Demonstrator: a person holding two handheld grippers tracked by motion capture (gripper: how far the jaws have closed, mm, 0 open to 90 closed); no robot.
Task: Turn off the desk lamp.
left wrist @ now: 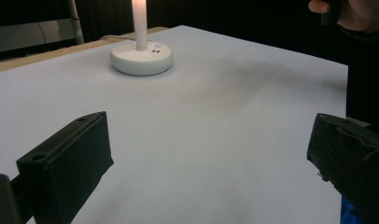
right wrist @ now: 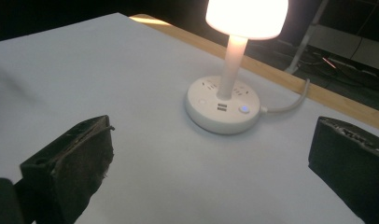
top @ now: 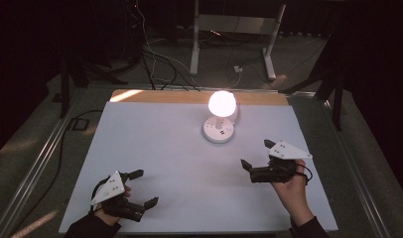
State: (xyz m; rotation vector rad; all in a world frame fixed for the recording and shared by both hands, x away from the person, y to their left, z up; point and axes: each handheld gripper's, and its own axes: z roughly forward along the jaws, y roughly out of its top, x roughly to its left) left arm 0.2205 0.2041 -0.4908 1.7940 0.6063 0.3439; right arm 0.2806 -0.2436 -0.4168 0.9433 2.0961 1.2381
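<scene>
White table [top: 155, 148] — lit lamp [top: 220, 119] at back; dark room.

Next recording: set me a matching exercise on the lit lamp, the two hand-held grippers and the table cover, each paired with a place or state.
Things:
1. white table lamp with a glowing round shade
2. left black two-jaw gripper
3. right black two-jaw gripper
4. white sheet covering the table

Places or states:
A. open, at the near left corner
B. lit, toward the far edge
C. open, nearest the lamp base
D. flat, under everything

Pairs: 1-B, 2-A, 3-C, 4-D
</scene>
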